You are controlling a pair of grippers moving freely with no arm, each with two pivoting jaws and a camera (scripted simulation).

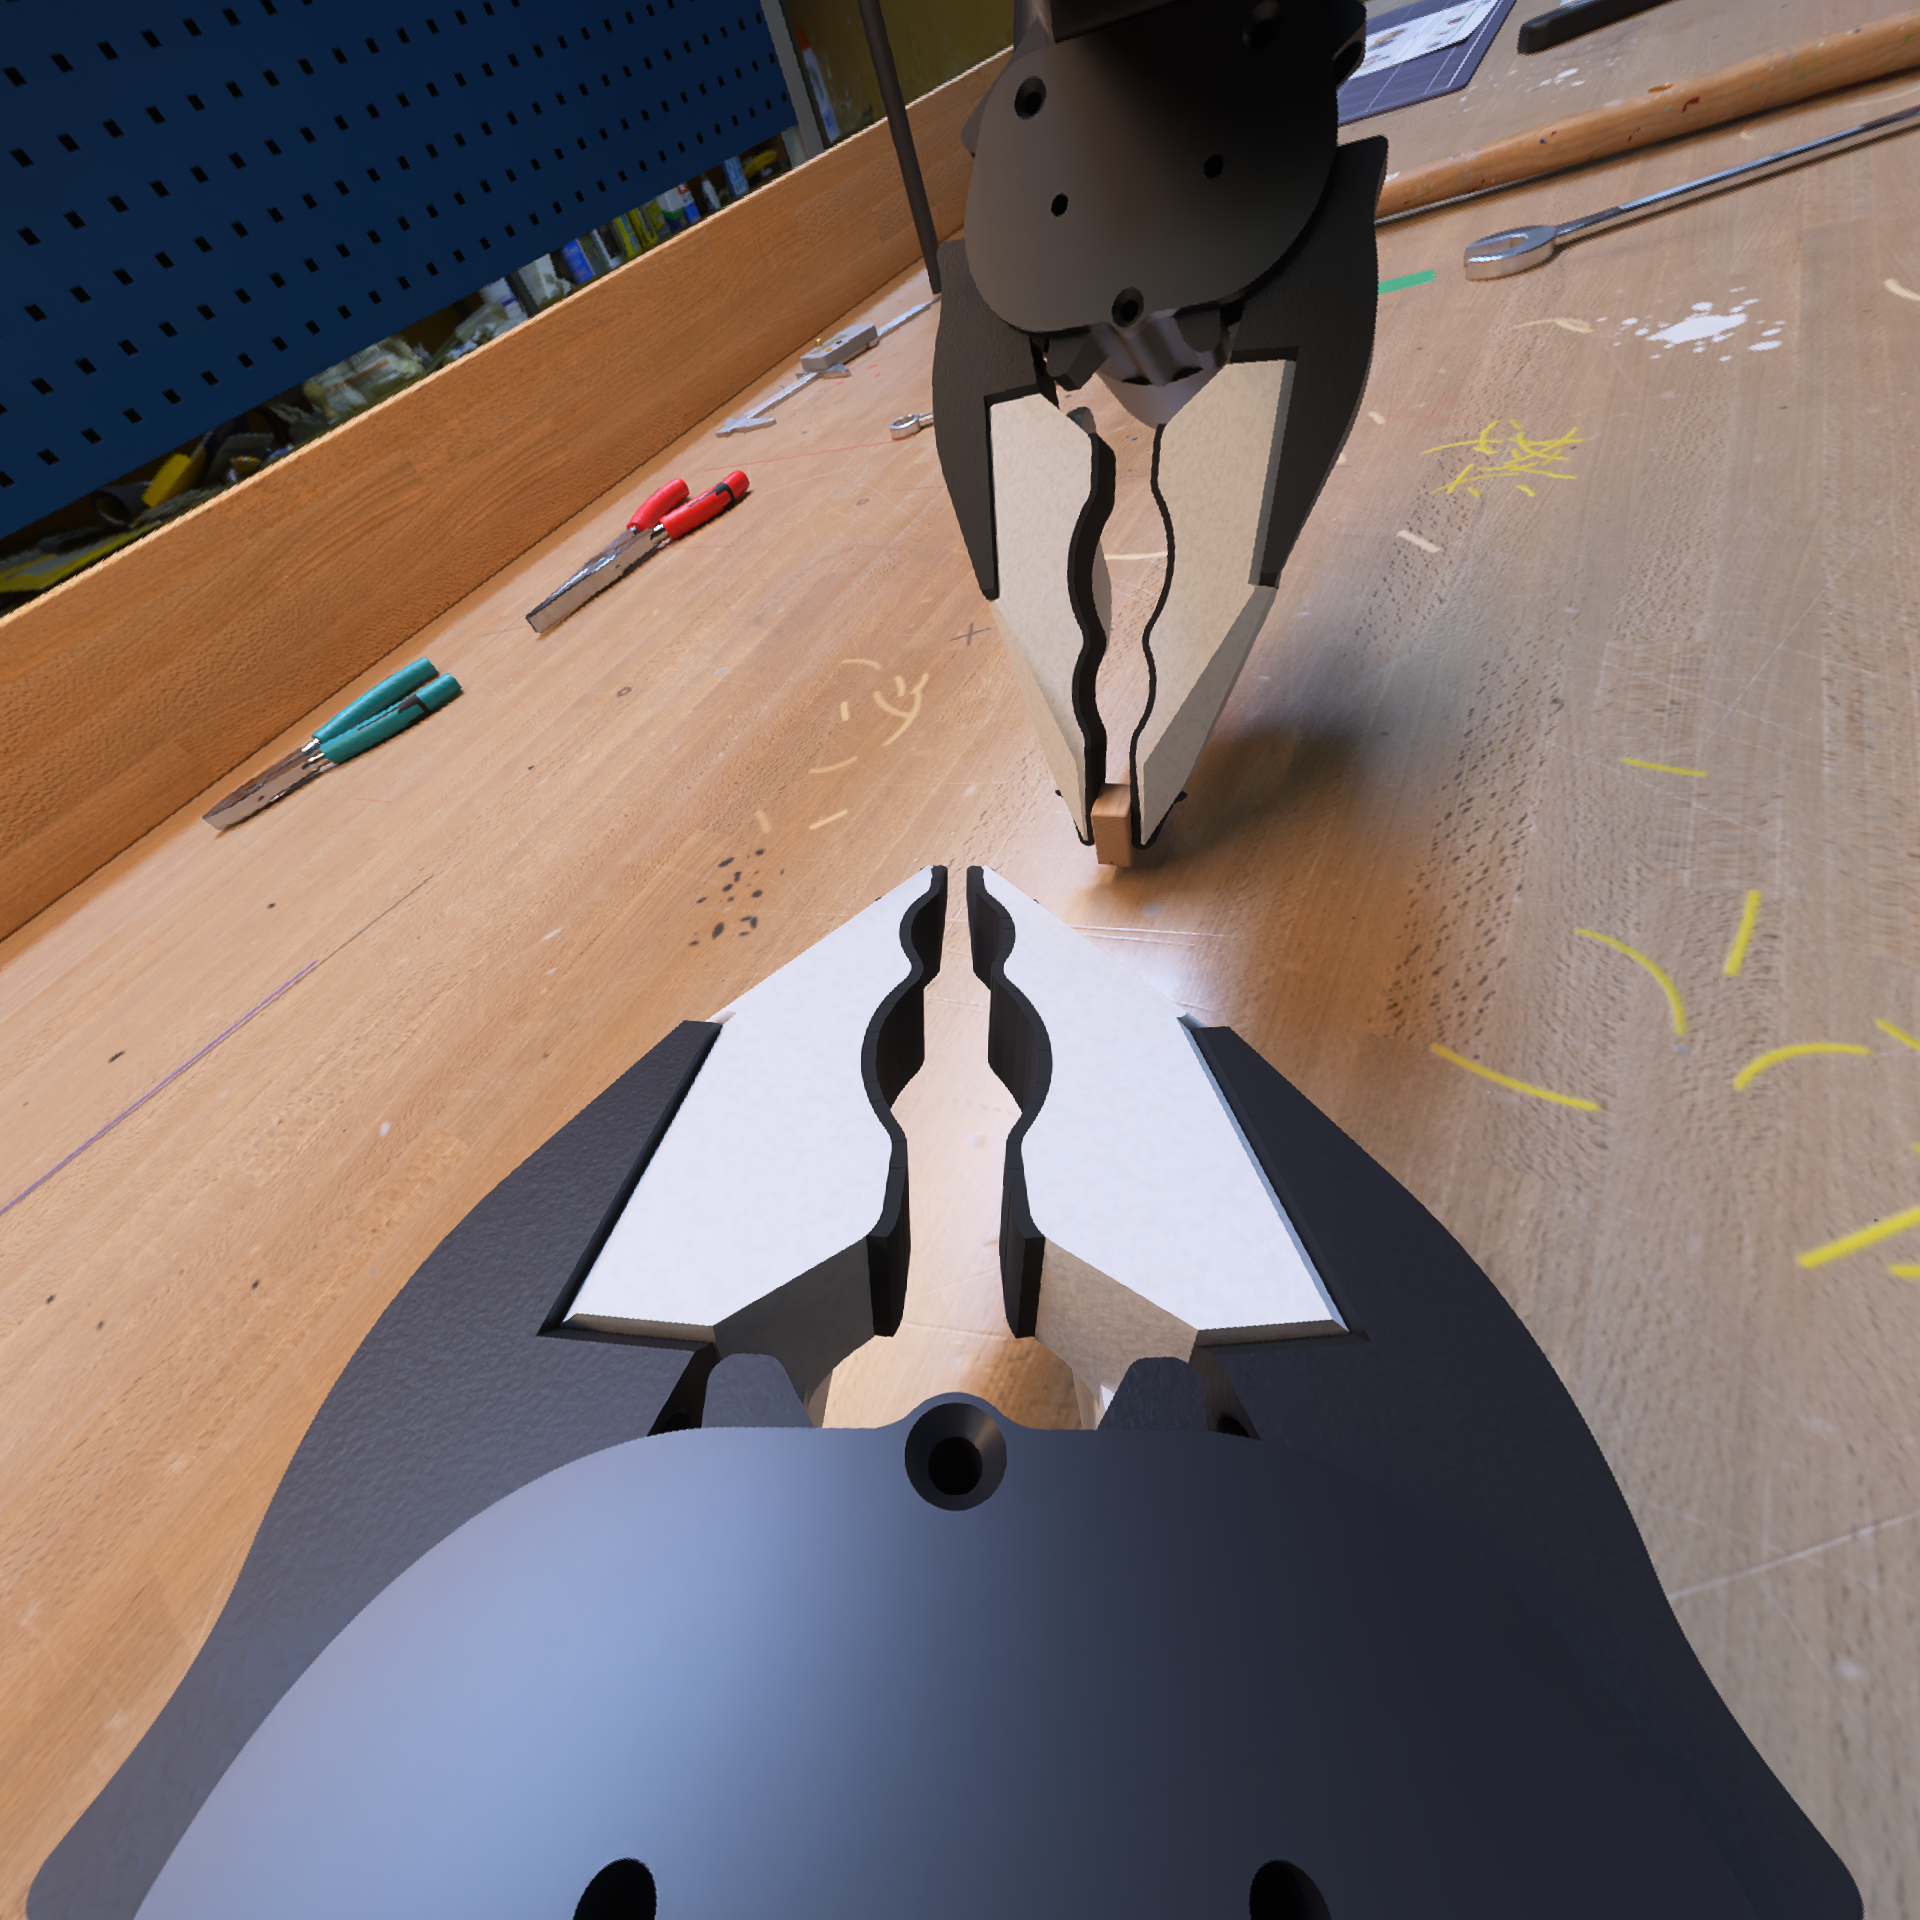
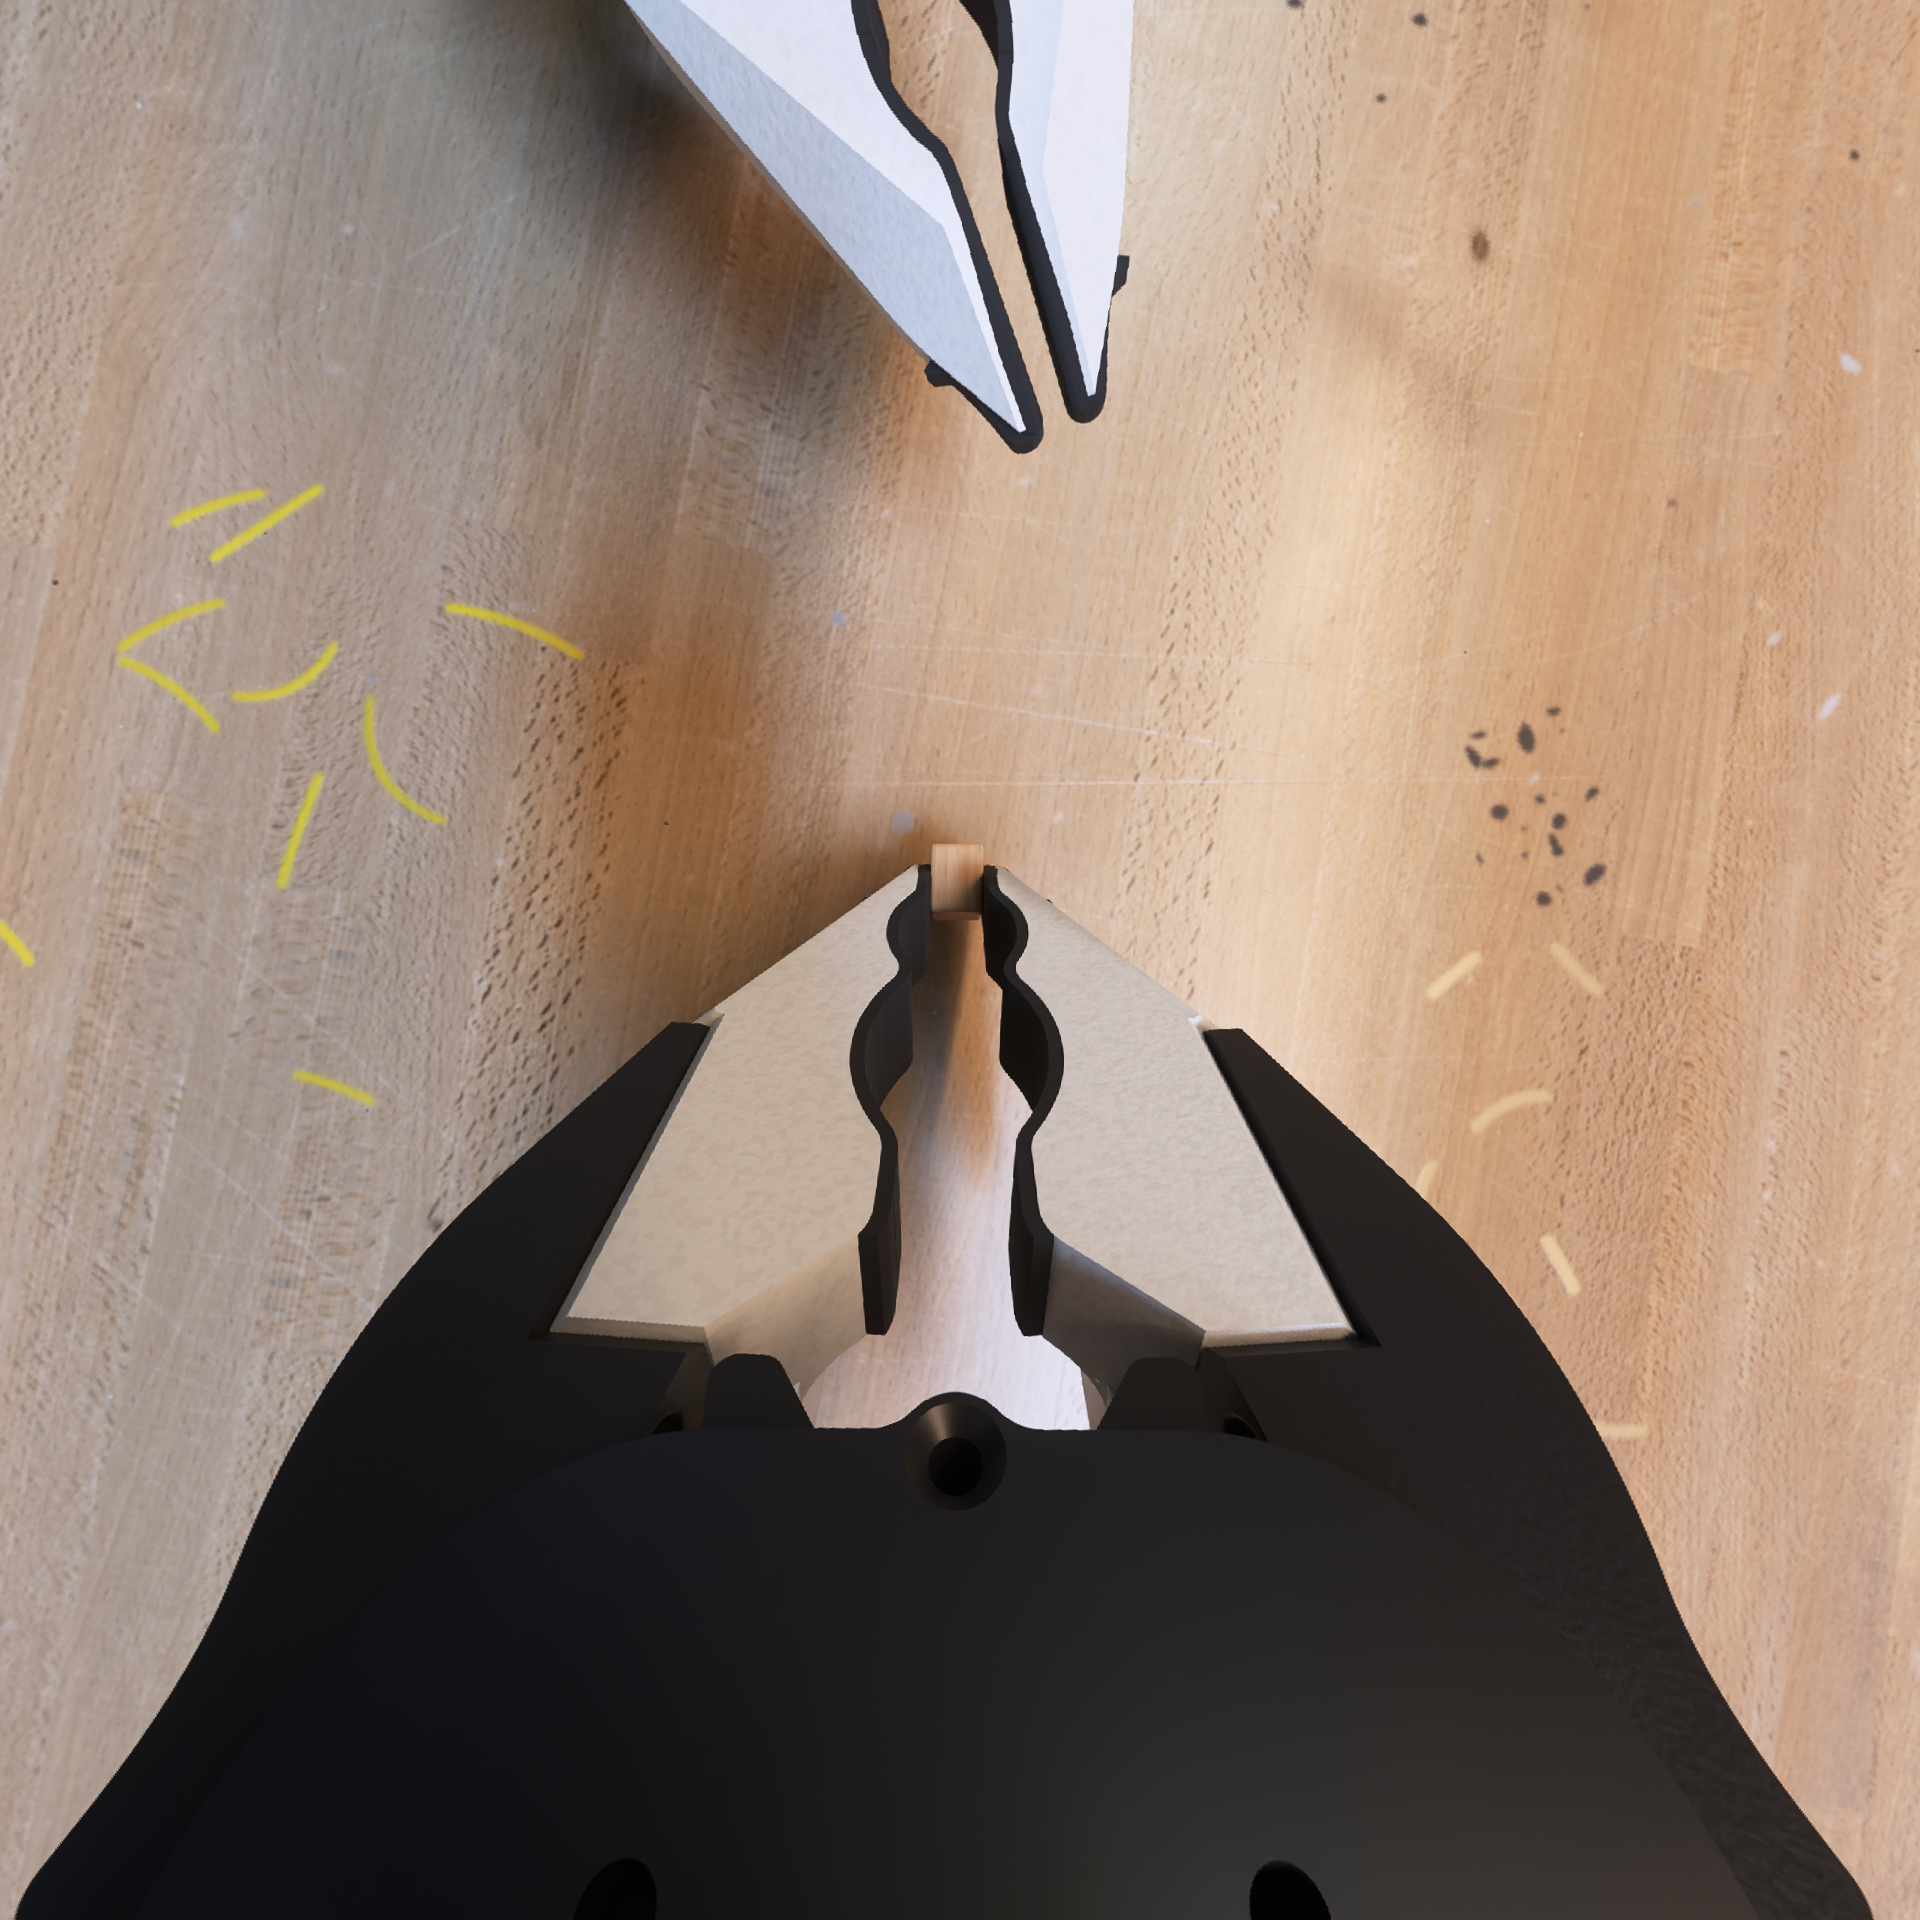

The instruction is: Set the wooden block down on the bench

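A small pale wooden block (image 2: pixel 957 883) is pinched between my right gripper's (image 2: pixel 954 881) fingertips. In the left wrist view the right gripper (image 1: pixel 1117 826) points steeply down and the block (image 1: pixel 1110 831) sits just at or barely above the wooden bench (image 1: pixel 623 1039); I cannot tell if it touches. My left gripper (image 1: pixel 957 878) is shut and empty, its tips close together, hovering low over the bench a short way in front of the block. It also shows at the top of the right wrist view (image 2: pixel 1055 421).
Red-handled pliers (image 1: pixel 644 540) and teal-handled pliers (image 1: pixel 338 738) lie at the left, by a raised wooden back board (image 1: pixel 312 582). A wrench (image 1: pixel 1662 213) and a wooden handle (image 1: pixel 1662 109) lie far right. Yellow marks (image 2: pixel 270 665) and black specks (image 2: pixel 1538 800) mark the bench.
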